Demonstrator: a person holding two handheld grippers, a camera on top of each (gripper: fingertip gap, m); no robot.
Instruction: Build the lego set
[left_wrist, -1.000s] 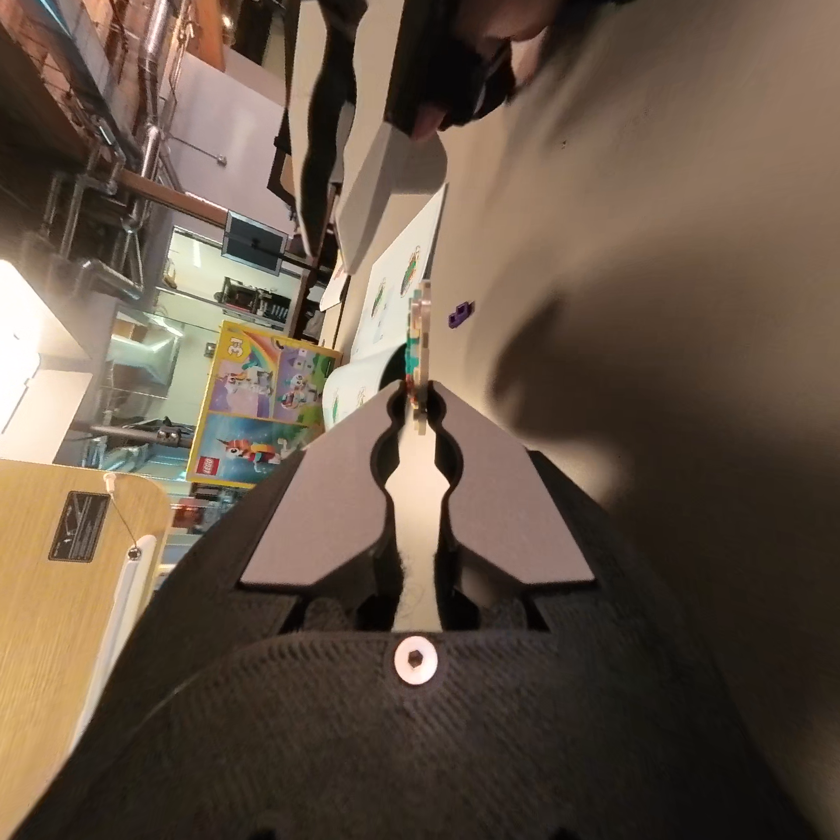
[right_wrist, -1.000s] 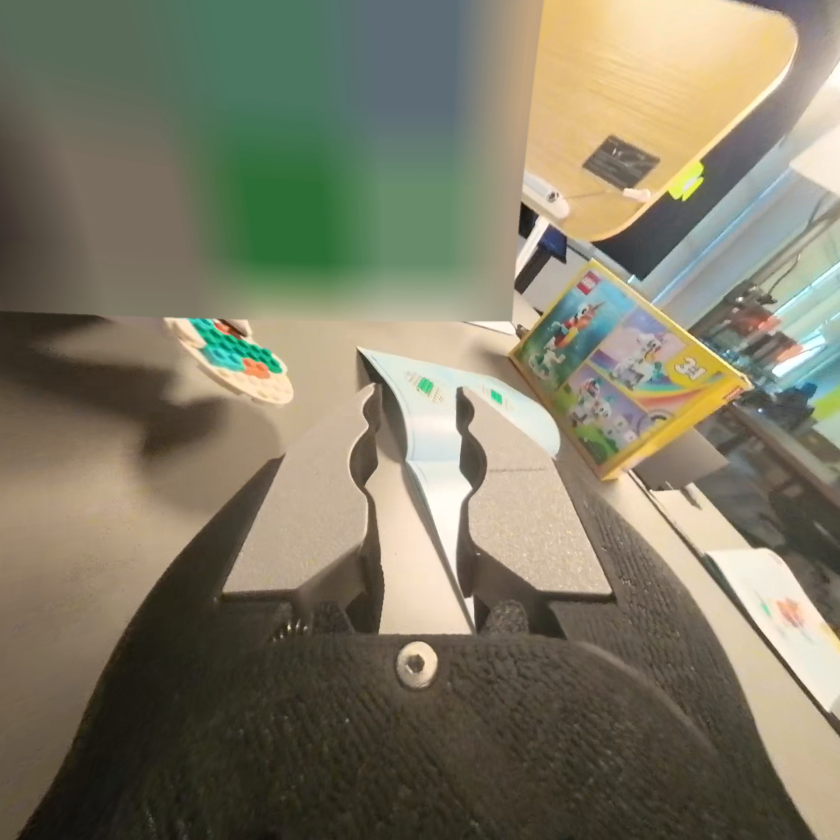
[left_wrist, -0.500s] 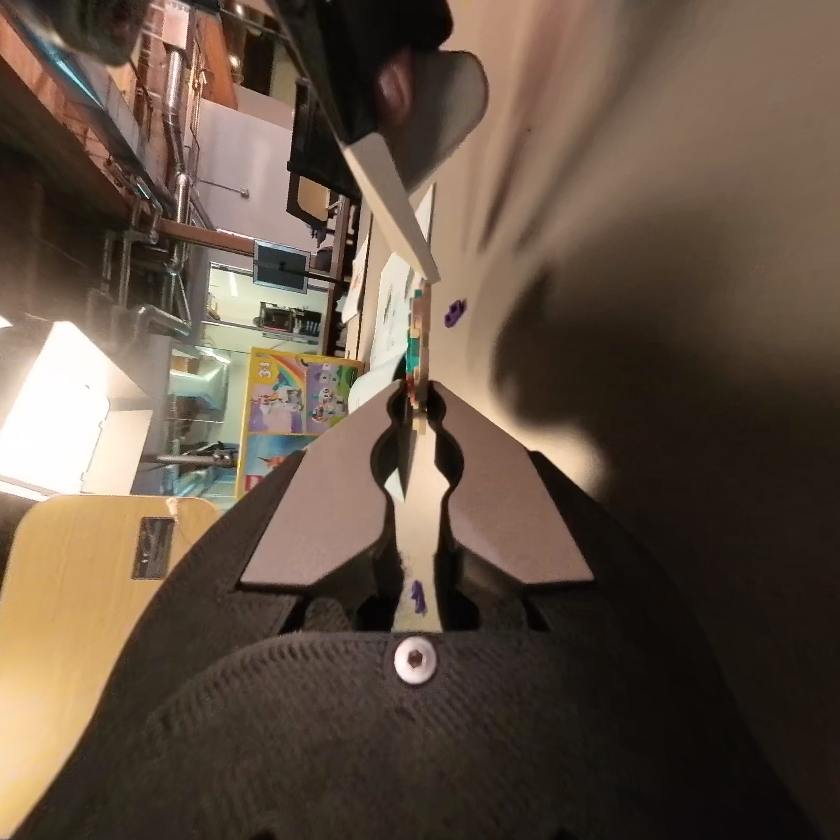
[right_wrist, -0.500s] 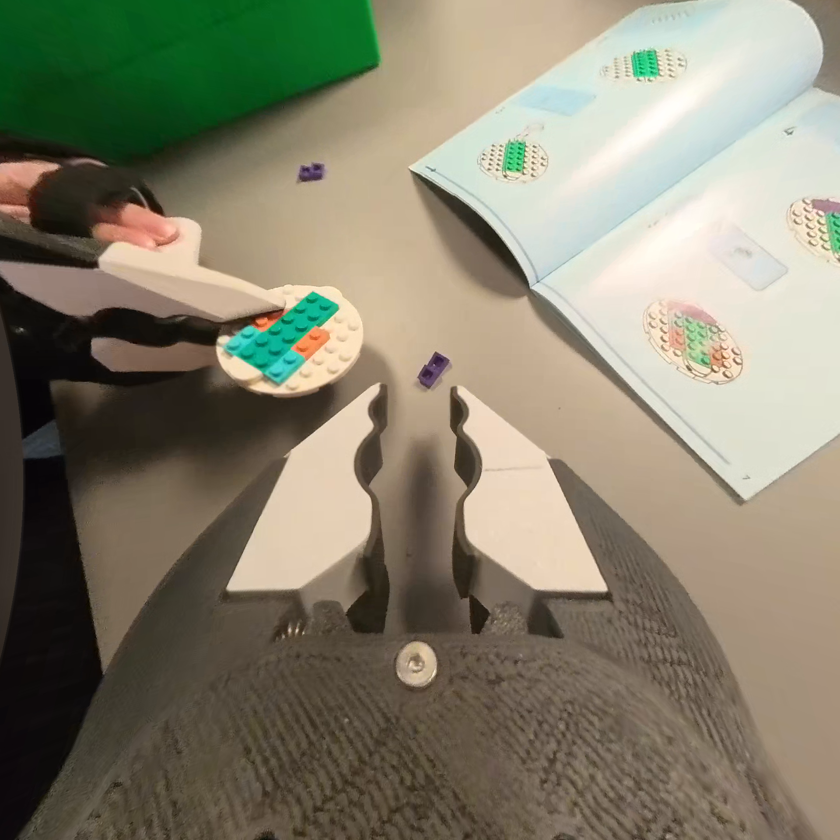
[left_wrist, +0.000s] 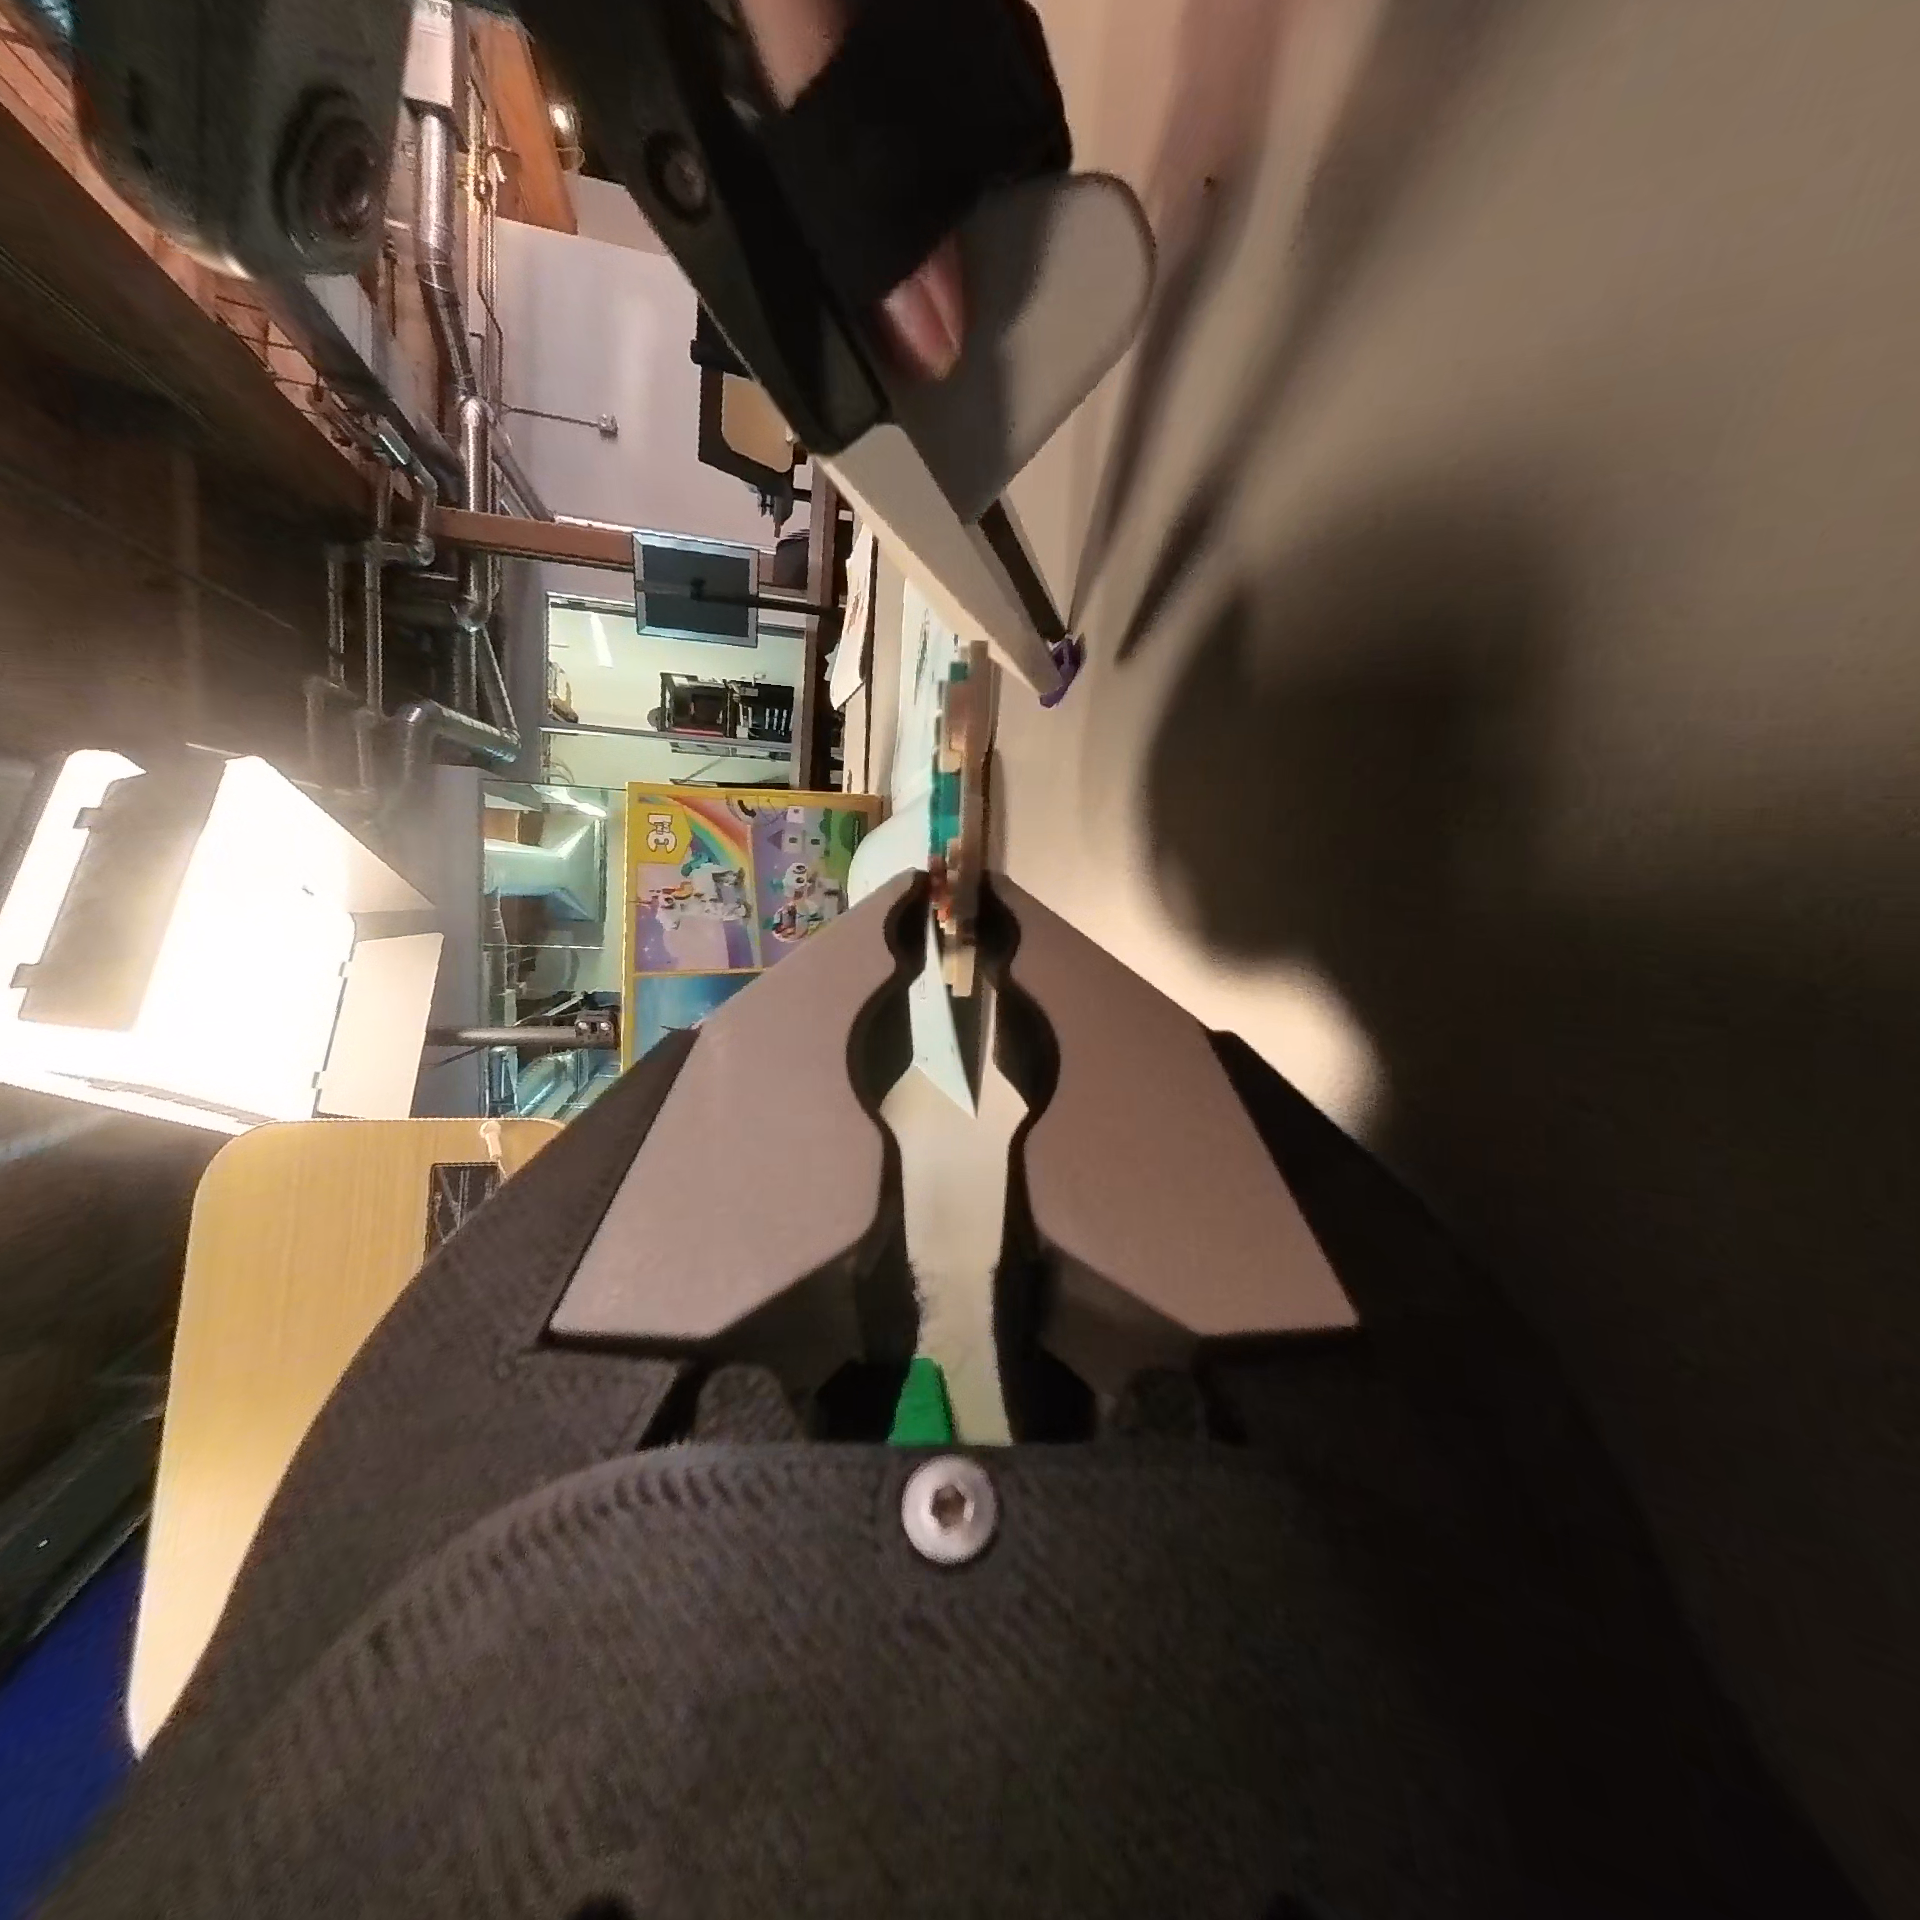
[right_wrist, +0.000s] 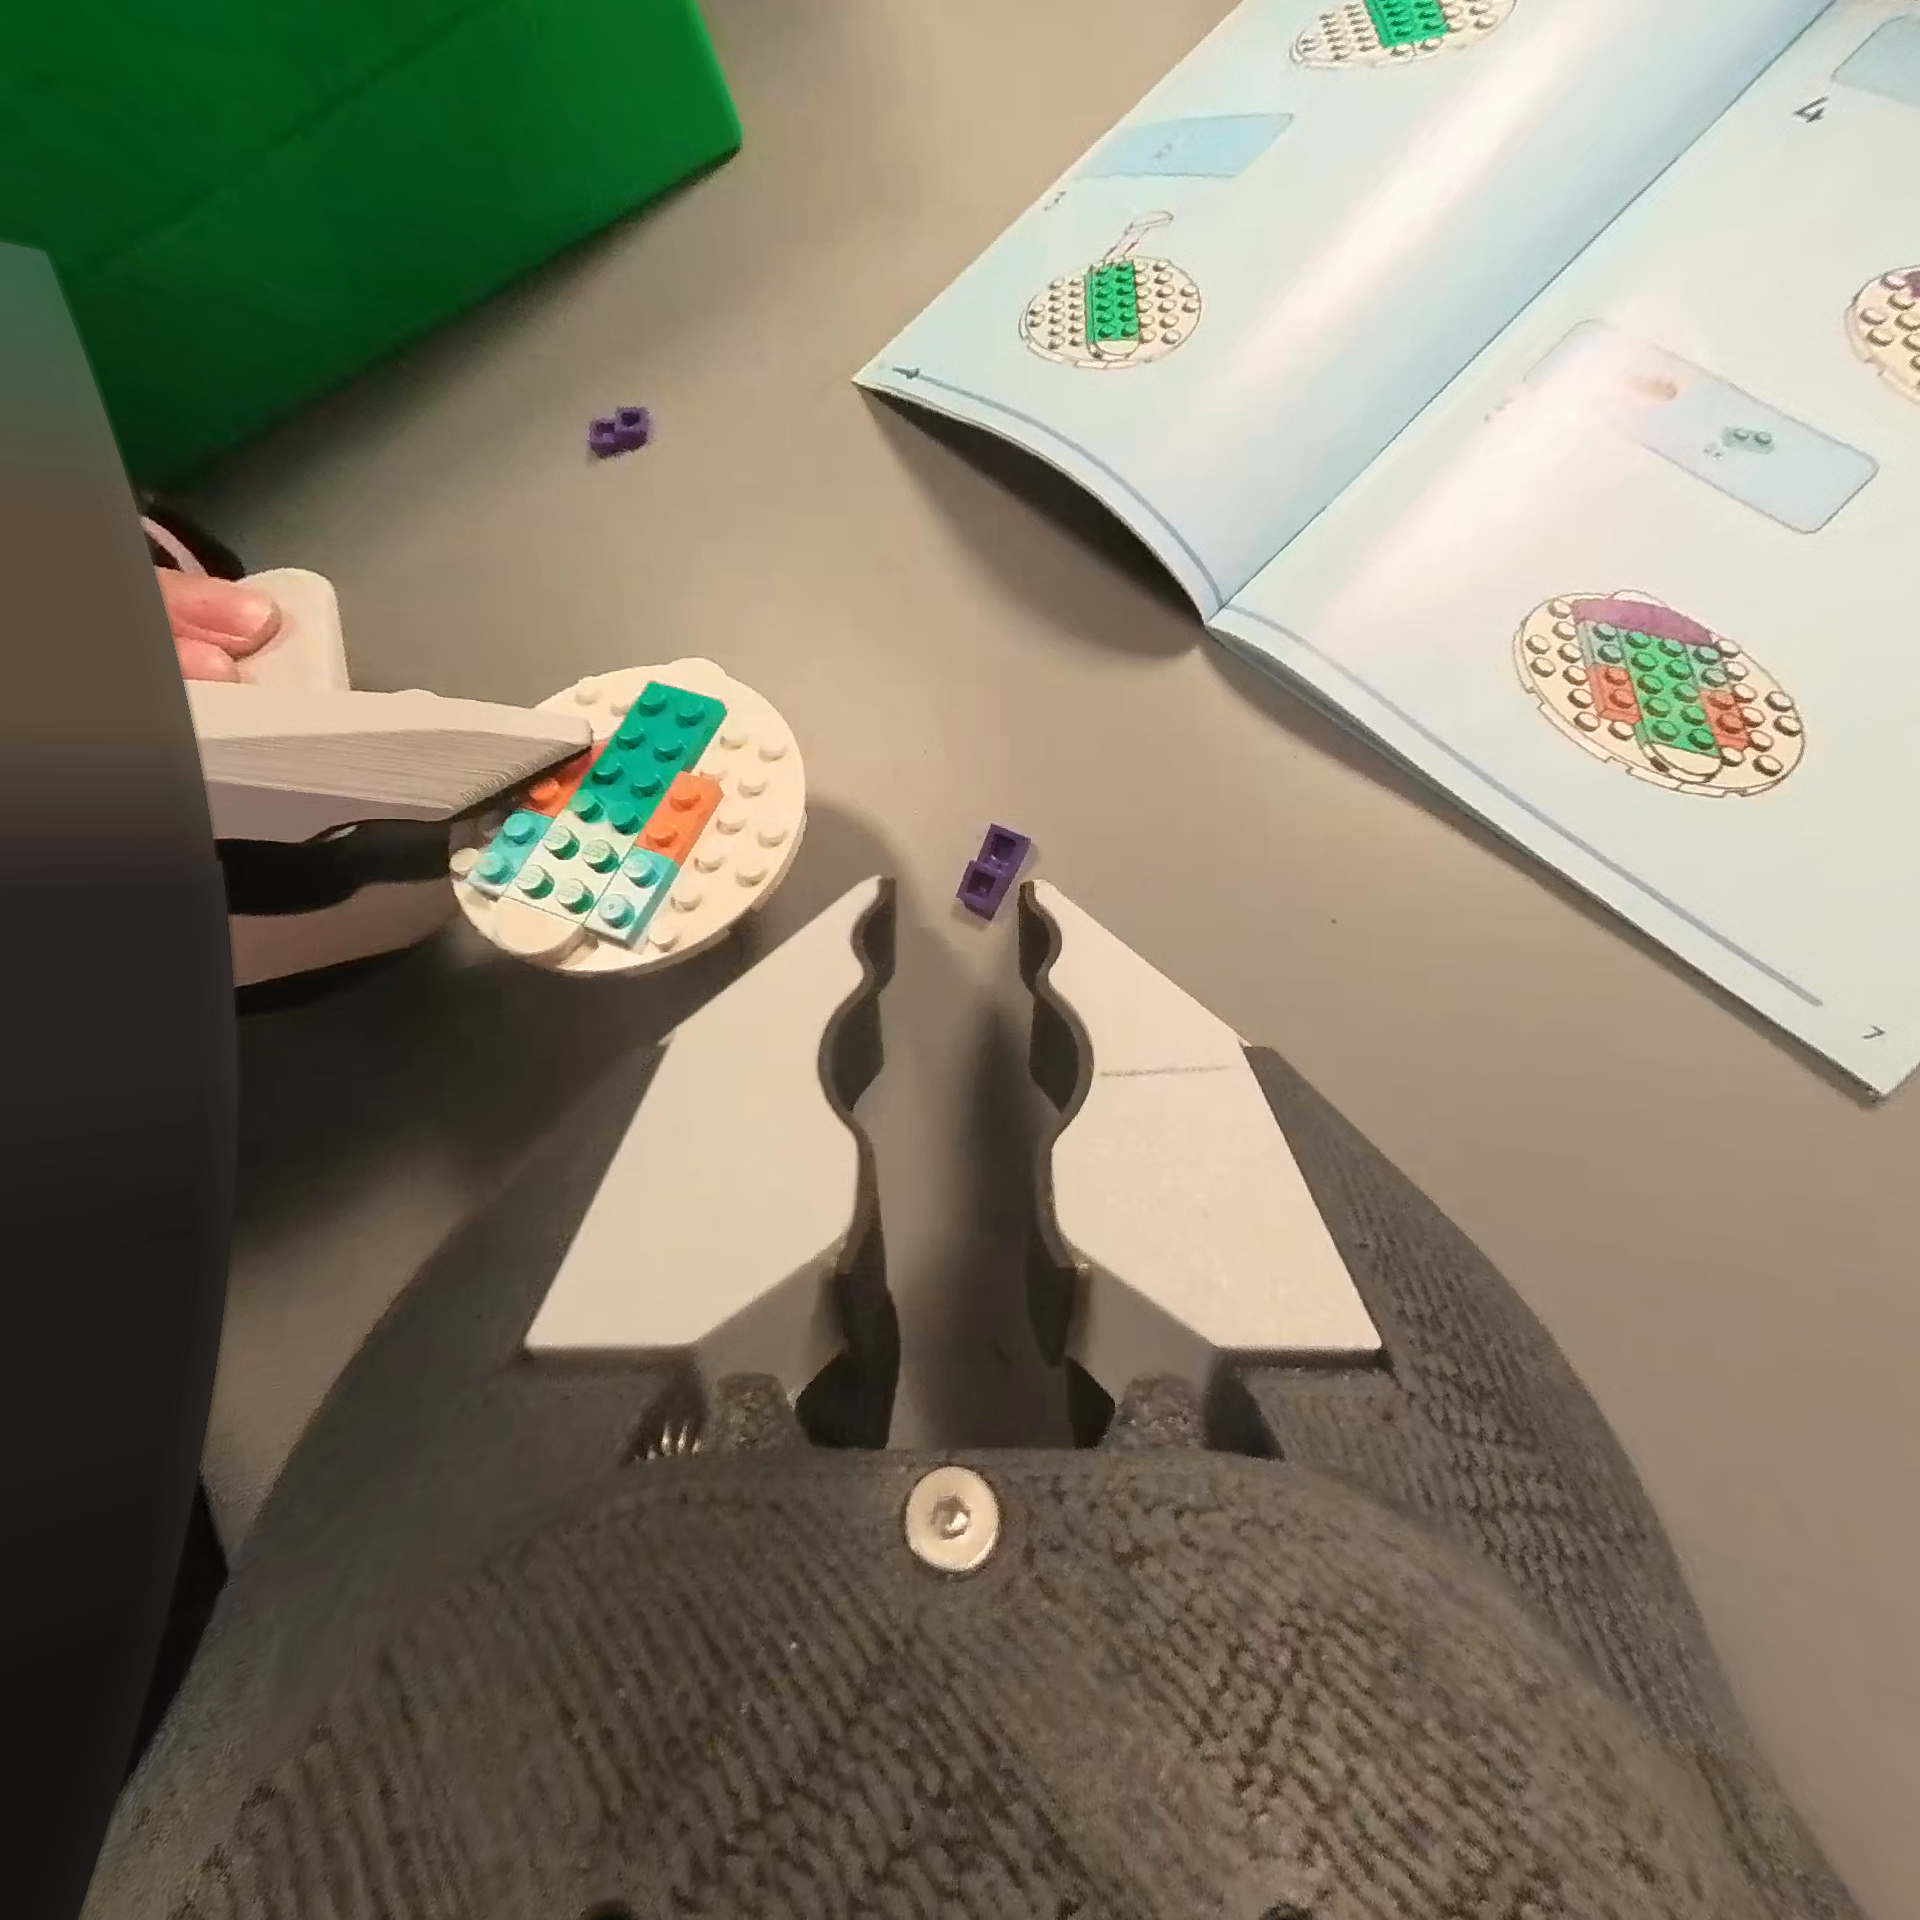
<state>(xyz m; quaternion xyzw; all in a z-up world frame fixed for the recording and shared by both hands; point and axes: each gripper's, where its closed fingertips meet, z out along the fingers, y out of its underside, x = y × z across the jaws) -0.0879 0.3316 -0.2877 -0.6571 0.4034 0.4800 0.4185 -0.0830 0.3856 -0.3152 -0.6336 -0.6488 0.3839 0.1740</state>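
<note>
My left gripper (left_wrist: 956, 904) is shut on the edge of a round white plate (left_wrist: 971, 769), seen edge-on here. In the right wrist view the plate (right_wrist: 743, 821) carries teal, light blue and orange bricks (right_wrist: 634, 774), and it is held just above the grey table by the left gripper (right_wrist: 520, 790). My right gripper (right_wrist: 956, 899) is open and empty. A small purple brick (right_wrist: 994, 873) lies on the table just ahead of its tips, in line with the gap. The left wrist view shows the right gripper (left_wrist: 1049, 660) tips-down at that brick (left_wrist: 1062, 681).
A second purple brick (right_wrist: 620, 429) lies farther off near a green box (right_wrist: 312, 156). An open light blue instruction booklet (right_wrist: 1455, 436) lies at the right. A yellow set box (left_wrist: 748, 883) stands at the table's far side, with a wooden tabletop (left_wrist: 312, 1299) beyond. There is about 7 centimeters between the tips of the two grippers.
My right gripper has swung down from facing the room to over the table and closed in on the purple brick. My left gripper still holds the plate.
</note>
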